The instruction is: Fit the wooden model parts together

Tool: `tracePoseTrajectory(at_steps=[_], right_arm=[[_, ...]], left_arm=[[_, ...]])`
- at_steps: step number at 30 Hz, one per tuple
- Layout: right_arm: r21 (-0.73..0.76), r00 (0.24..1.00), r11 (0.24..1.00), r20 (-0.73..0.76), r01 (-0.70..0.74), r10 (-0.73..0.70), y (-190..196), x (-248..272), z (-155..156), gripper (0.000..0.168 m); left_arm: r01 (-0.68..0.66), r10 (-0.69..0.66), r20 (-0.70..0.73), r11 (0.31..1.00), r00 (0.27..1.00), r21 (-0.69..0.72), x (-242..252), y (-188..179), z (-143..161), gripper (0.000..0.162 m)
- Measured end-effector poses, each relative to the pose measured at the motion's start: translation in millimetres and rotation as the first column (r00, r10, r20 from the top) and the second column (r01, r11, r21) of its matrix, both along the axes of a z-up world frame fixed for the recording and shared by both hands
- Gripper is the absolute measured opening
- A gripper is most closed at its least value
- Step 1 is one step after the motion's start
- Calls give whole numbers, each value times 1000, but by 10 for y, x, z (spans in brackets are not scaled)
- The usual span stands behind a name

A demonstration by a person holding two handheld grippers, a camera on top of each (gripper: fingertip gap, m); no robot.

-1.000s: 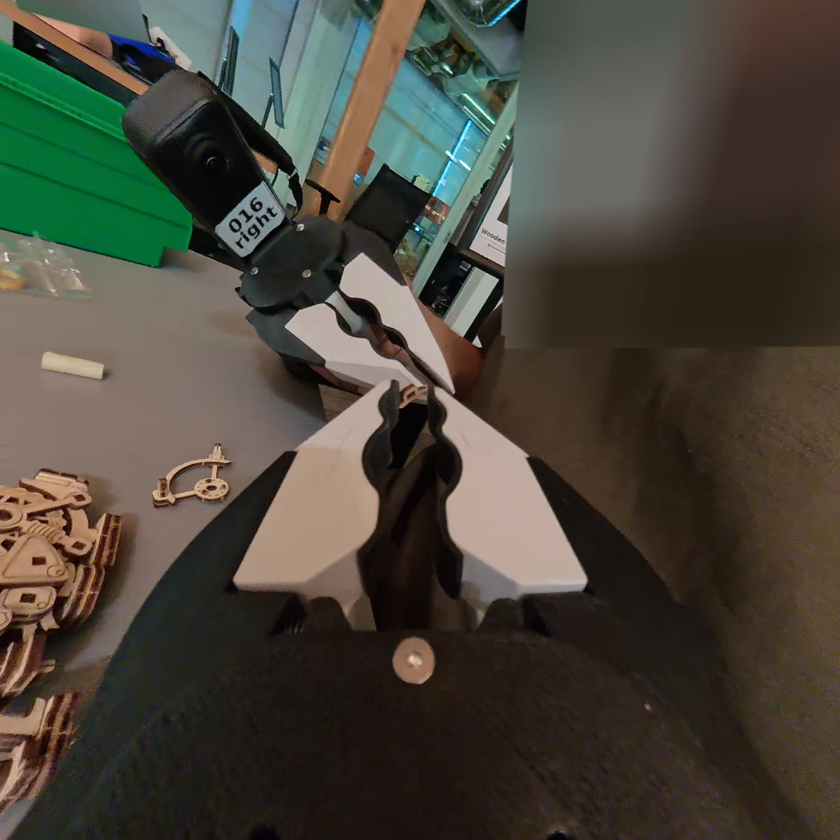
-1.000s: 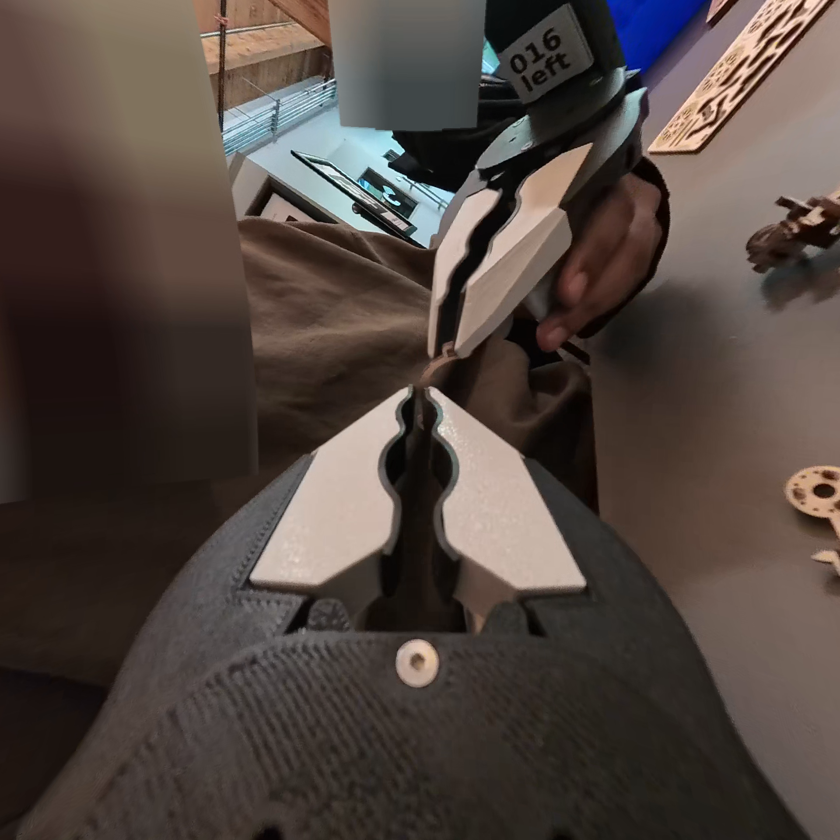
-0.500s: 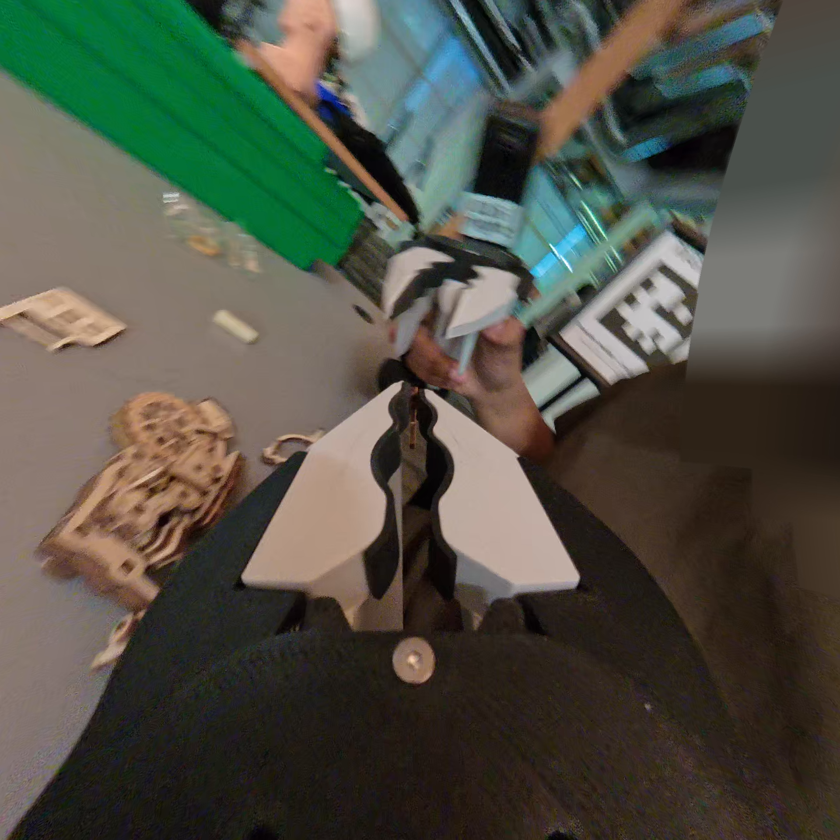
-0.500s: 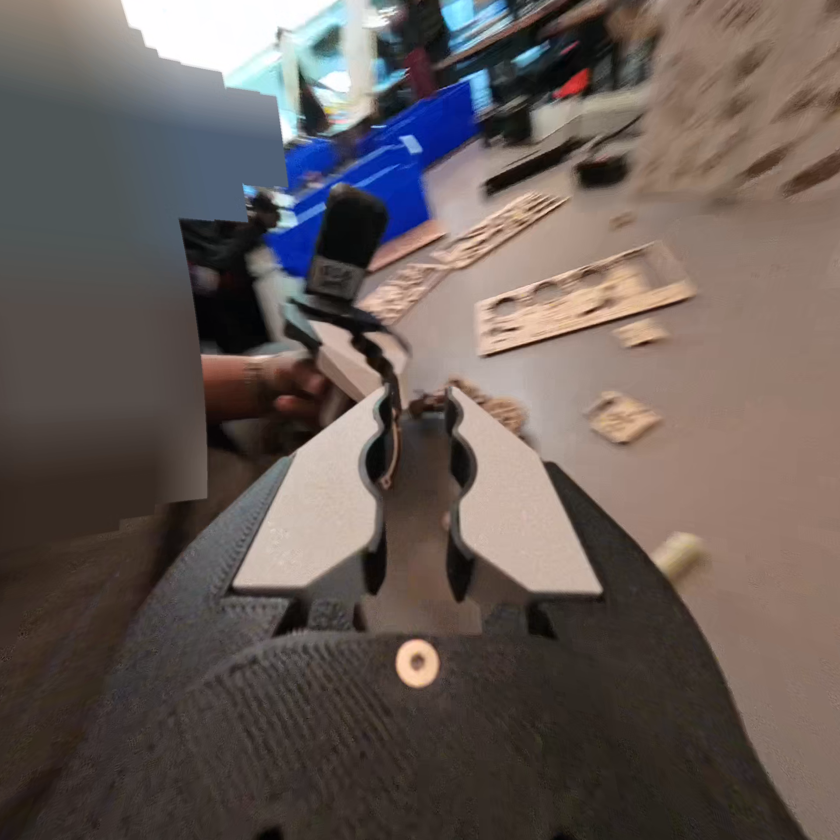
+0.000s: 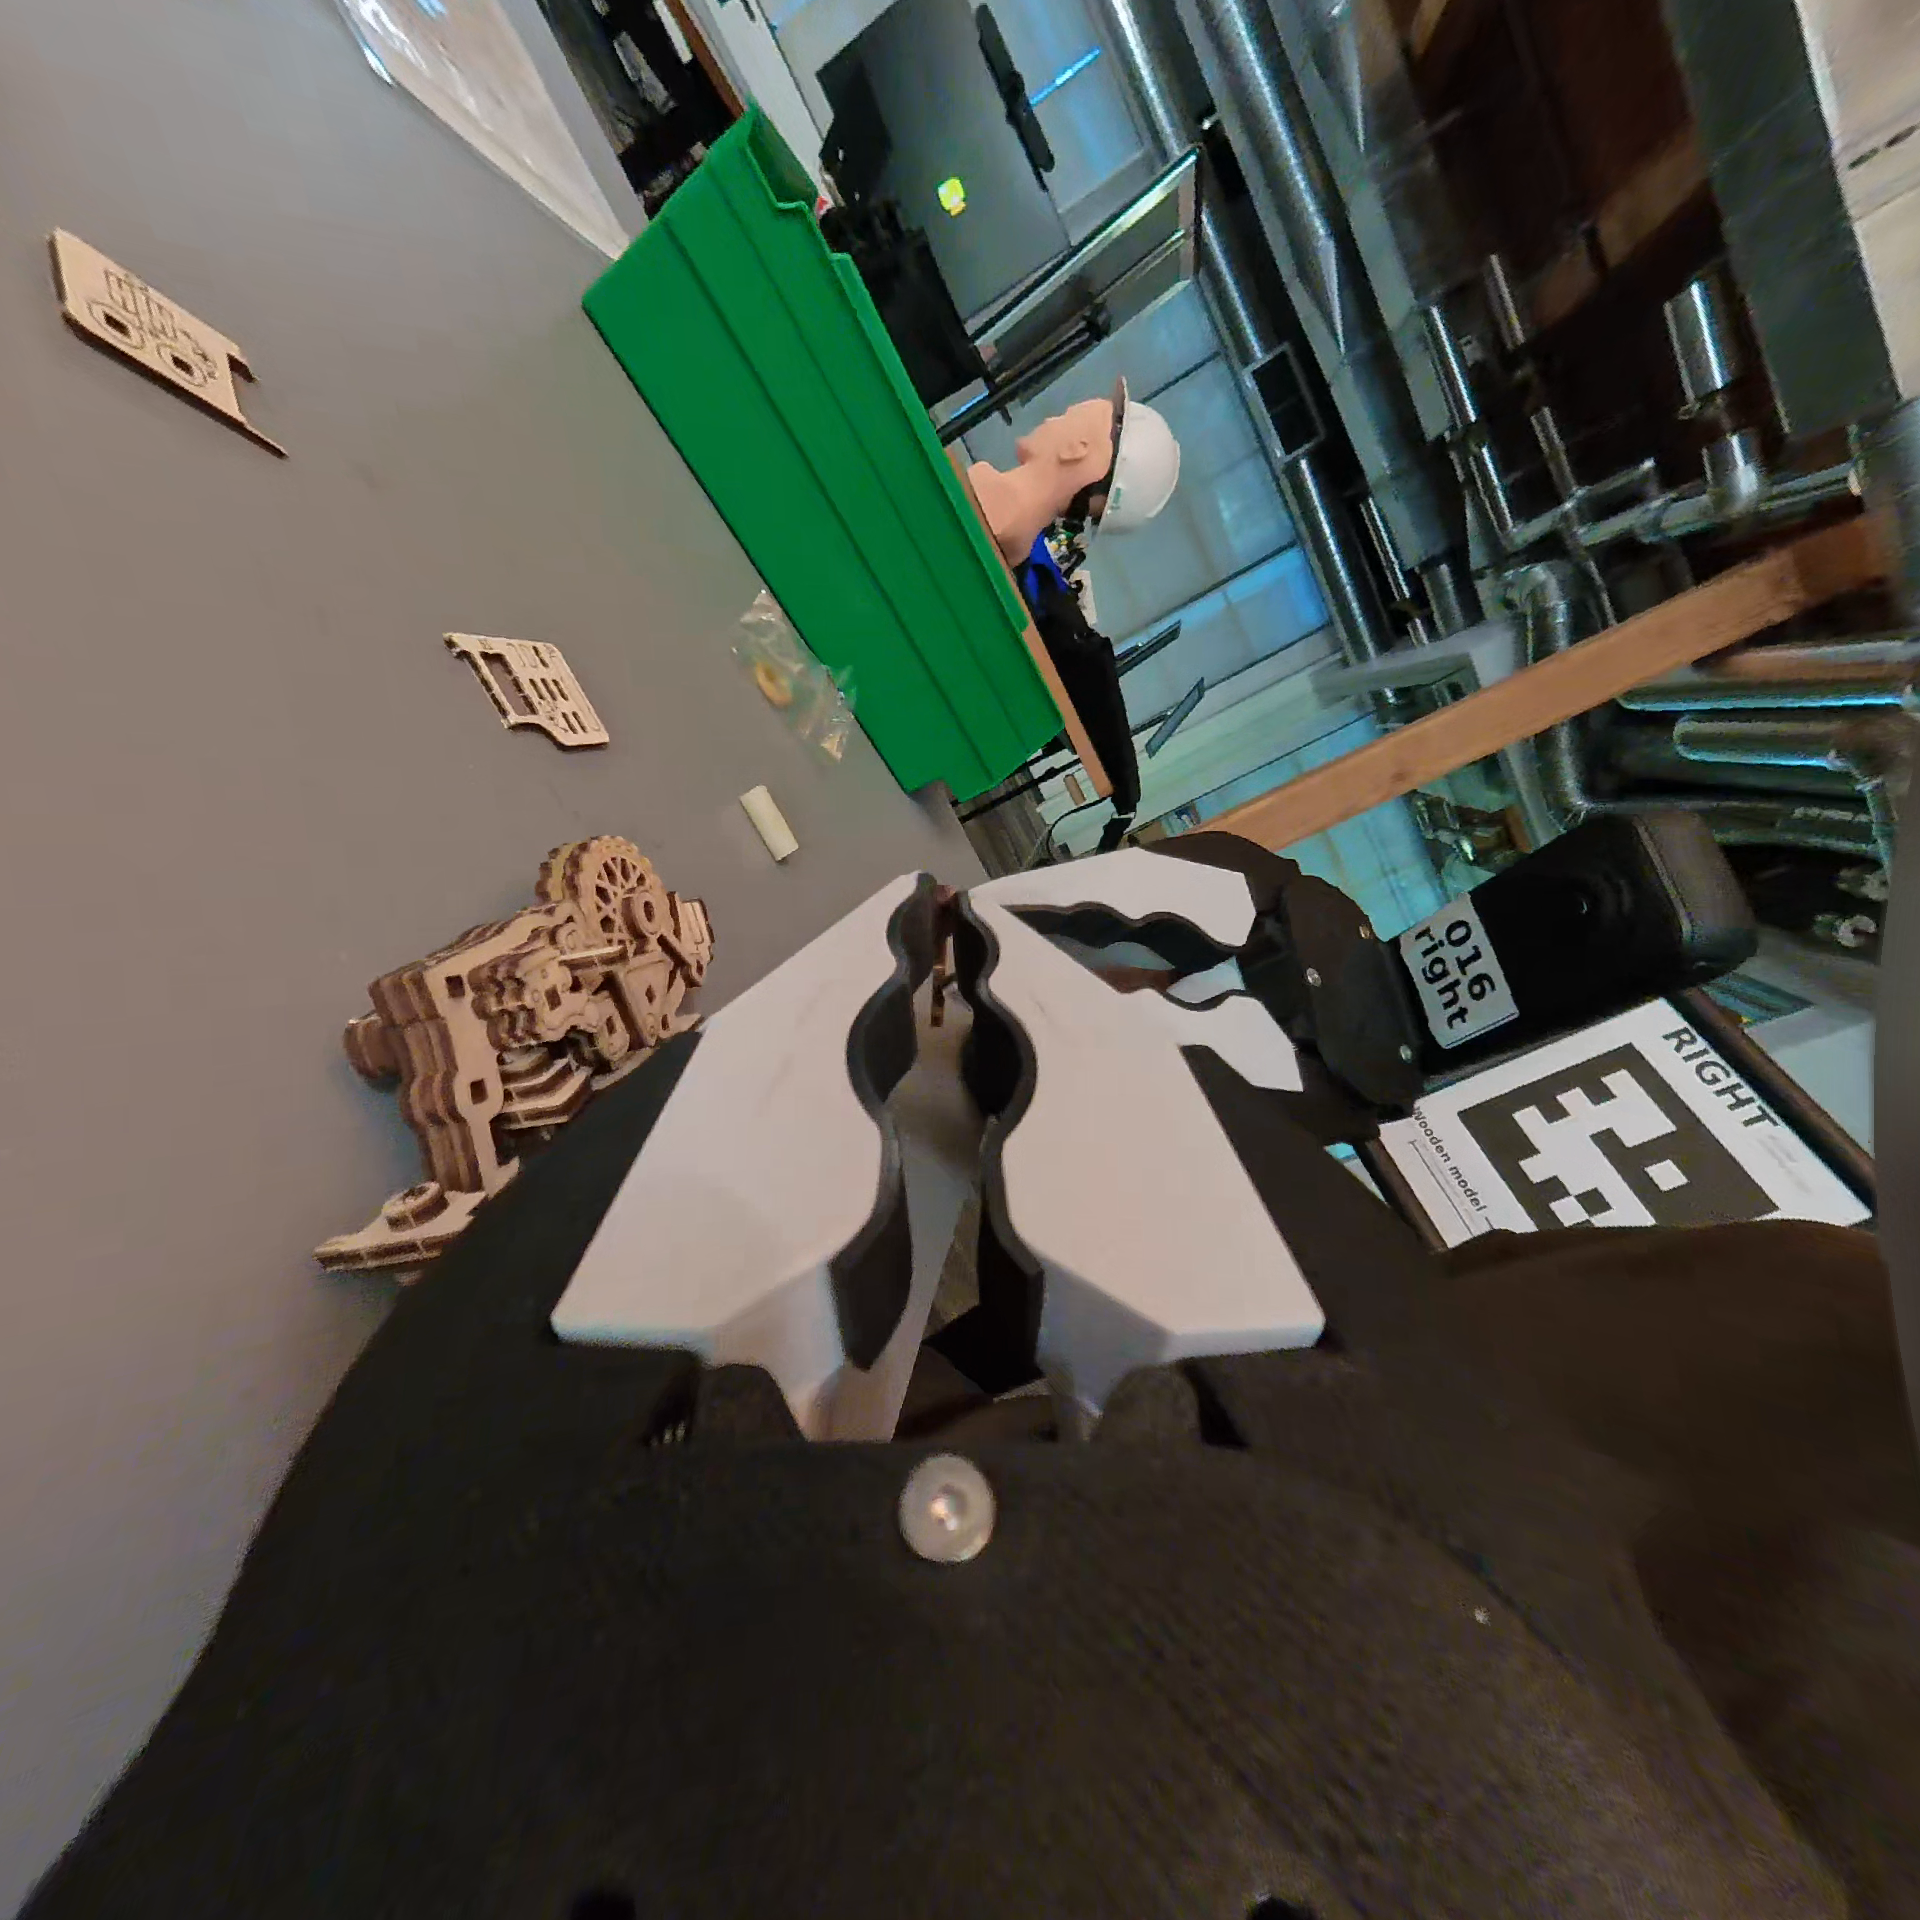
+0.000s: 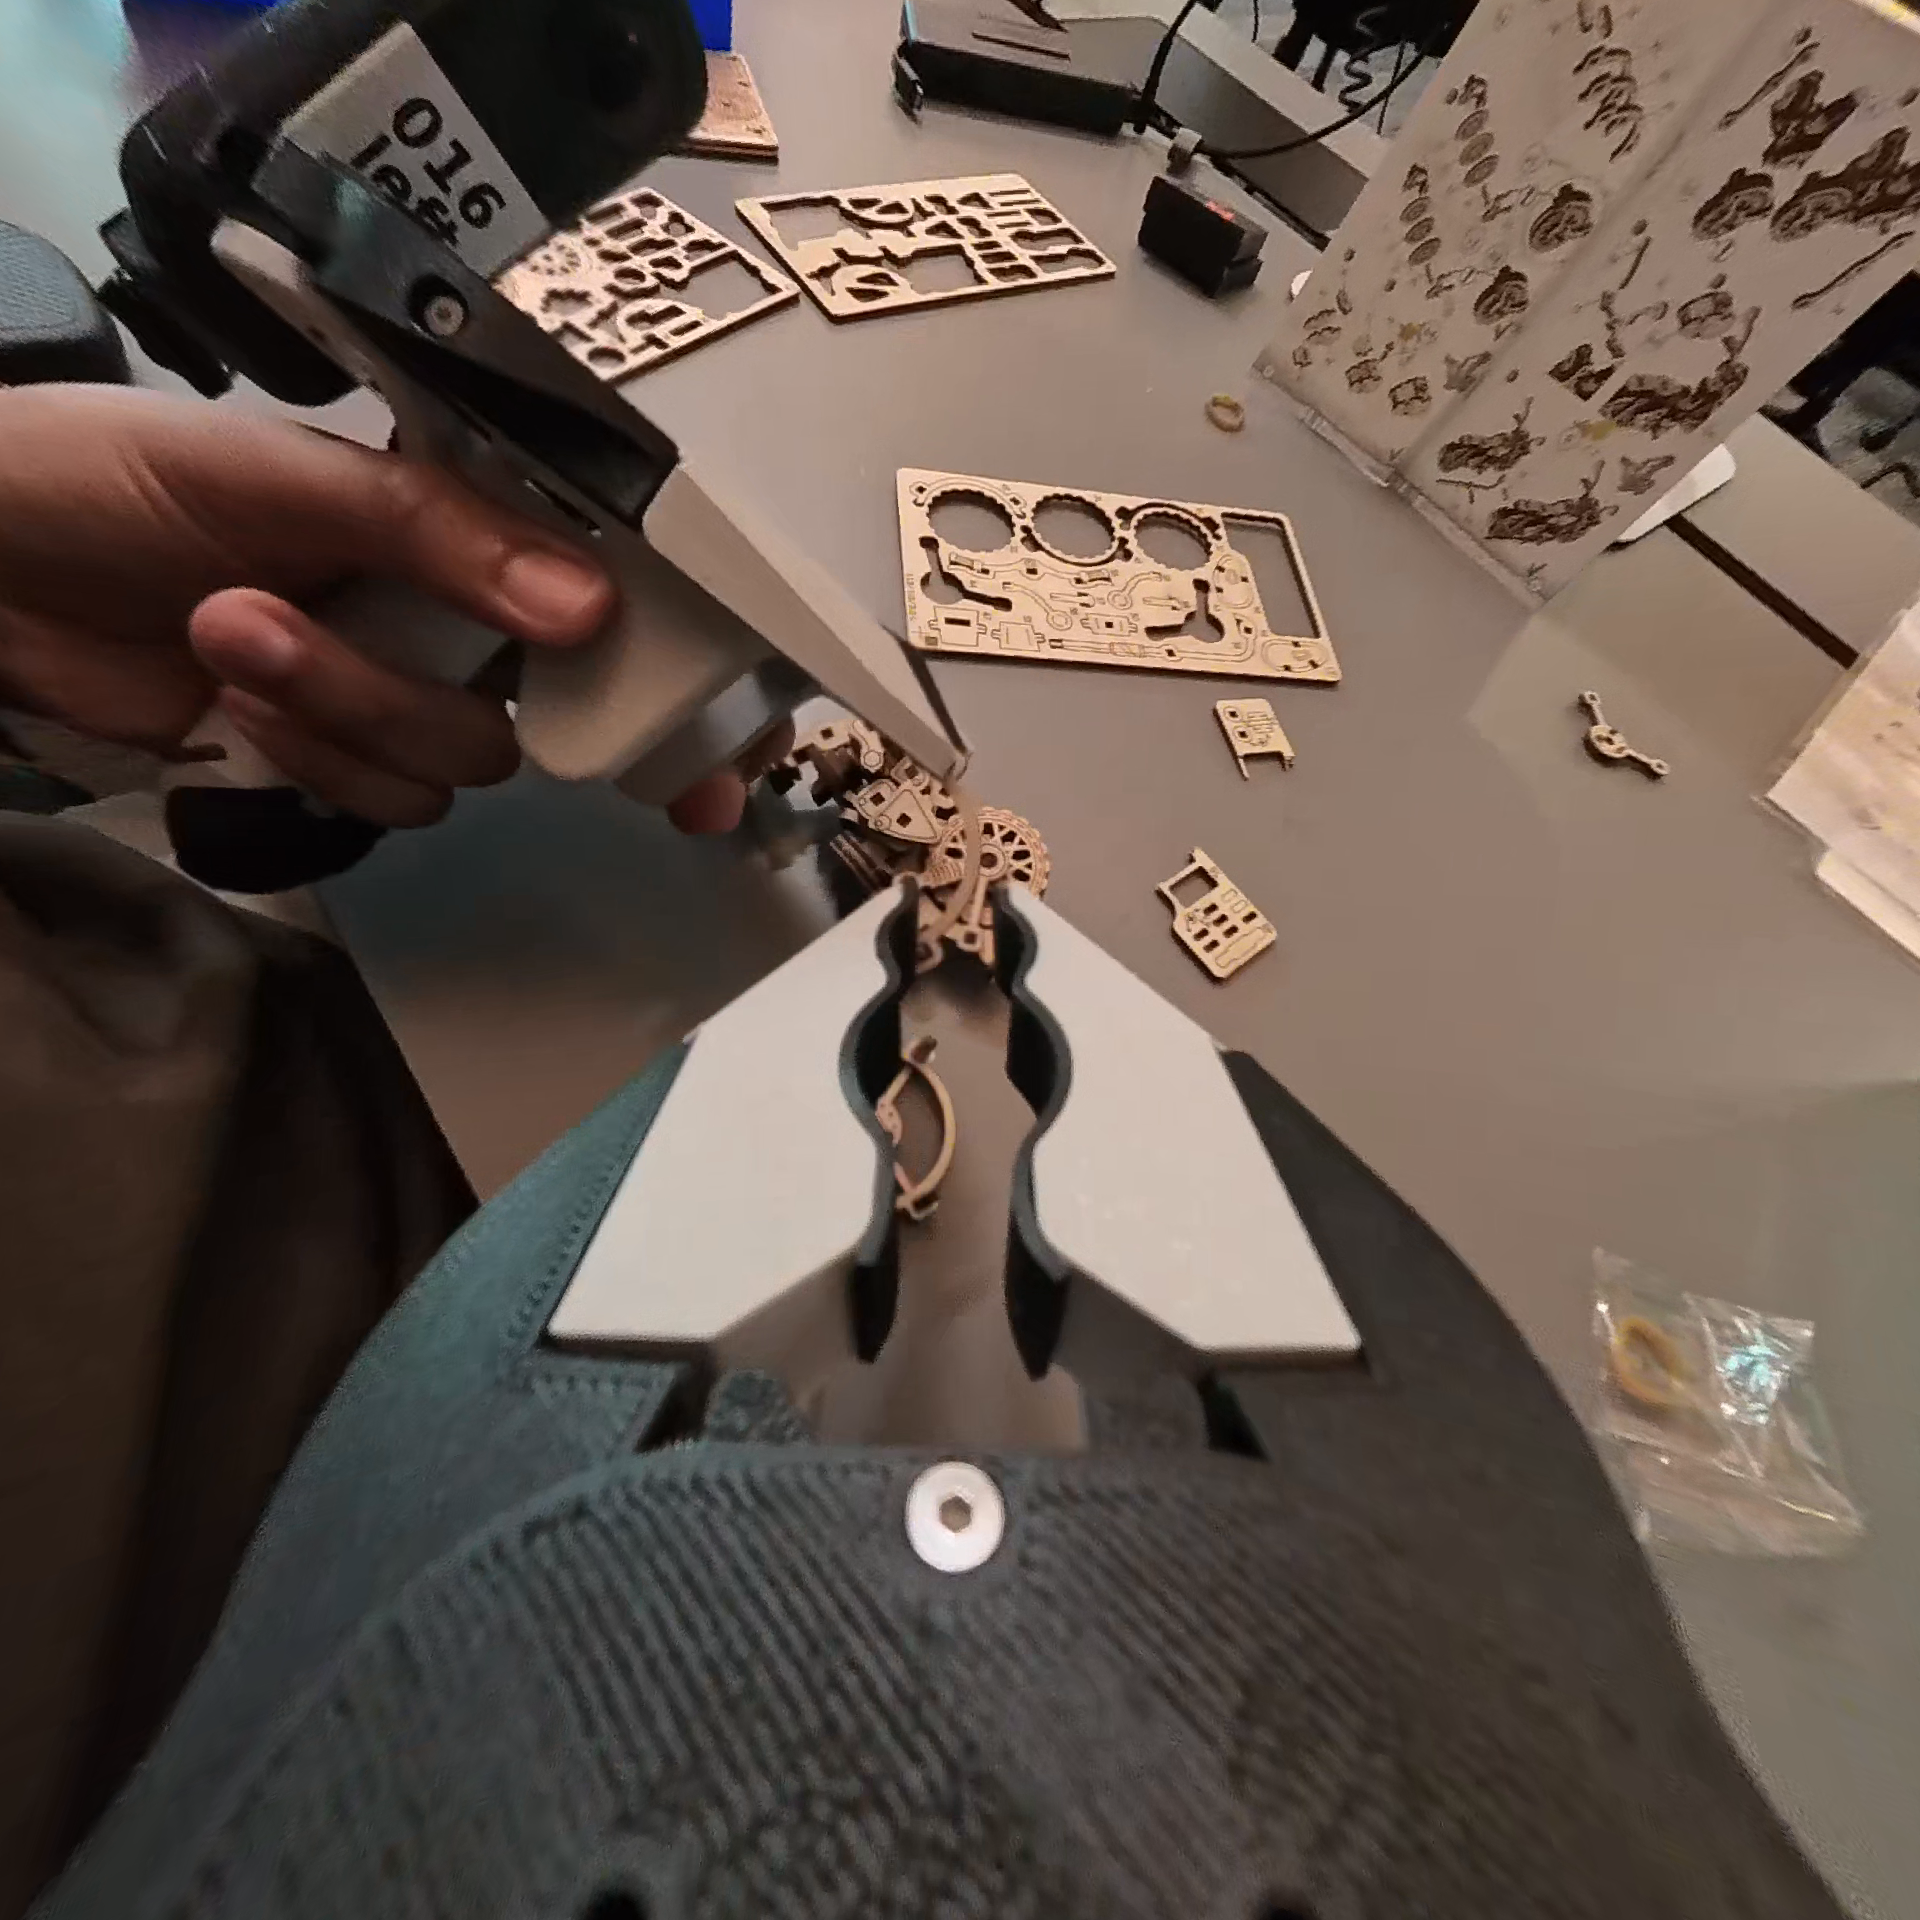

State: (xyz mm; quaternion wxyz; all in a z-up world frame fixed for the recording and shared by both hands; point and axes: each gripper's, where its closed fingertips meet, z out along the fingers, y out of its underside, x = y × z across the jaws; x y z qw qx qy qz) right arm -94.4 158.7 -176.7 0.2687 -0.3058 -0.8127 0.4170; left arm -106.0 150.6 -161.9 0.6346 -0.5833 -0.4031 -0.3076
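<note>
My left gripper [image 5: 943, 902] is shut on a thin curved wooden part [image 5: 938, 971], seen edge-on. In the right wrist view the left gripper [image 6: 951, 764] comes in from the upper left, and the curved part [image 6: 961, 883] hangs from its tip. The part's lower end sits between the fingertips of my right gripper [image 6: 951, 909], which is open. The right gripper also shows in the left wrist view [image 5: 1049, 925], close beside the left tips. The half-built wooden model [image 5: 530, 1018] lies on the grey table just behind the grippers [image 6: 894, 805]. A second curved part [image 6: 920, 1132] lies on the table under the right gripper.
Punched wooden sheets [image 6: 1117, 582] [image 6: 925, 244] and small loose parts [image 6: 1216, 925] [image 6: 1252, 732] [image 6: 1616, 738] lie on the table. An upright instruction sheet [image 6: 1558, 260] stands at the far right. A plastic bag [image 6: 1714, 1423] lies near right. A green bin [image 5: 831, 499] stands at the table edge. The grippers are tip to tip, or close to it.
Both grippers have swung from over the person's lap to over the table. The right gripper has opened. The left gripper stays shut on the thin part, which now reaches between the right fingertips.
</note>
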Motion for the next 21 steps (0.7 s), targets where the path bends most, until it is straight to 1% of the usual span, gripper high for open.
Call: tracePoseTrajectory(at_steps=[1,6,11,13,15,16,18,21], right_arm=[[1,1000,1000,2,2,-2,1,-3,-7,13],[22,1000,1000,-14,4,-4,-2,-5,-3,2],[39,1000,999,-7,-6,6,19,15,-6,2],[43,1000,999,8,8,-9,82,8,-10,2],[47,998,998,43,46,-48,220,-9,-23,2],[38,993,997,96,61,-64,279,0,-62,2],[5,975,997,206,80,-80,341,31,-161,2],[12,943,997,325,76,-75,348,85,-341,2]], left_arm=[[8,-8,7,1000,1000,1,14,10,-9,0],[34,-34,10,999,999,-11,89,59,-46,0],[50,-50,8,999,999,-7,112,71,-45,0],[67,-67,2,998,998,-9,130,81,-50,0],[66,-67,-25,998,997,-21,115,70,-50,8],[65,-67,-55,997,996,-39,108,63,-56,10],[78,-93,-139,991,986,-108,129,67,-95,7],[134,-220,-271,943,937,-303,282,127,-294,7]])
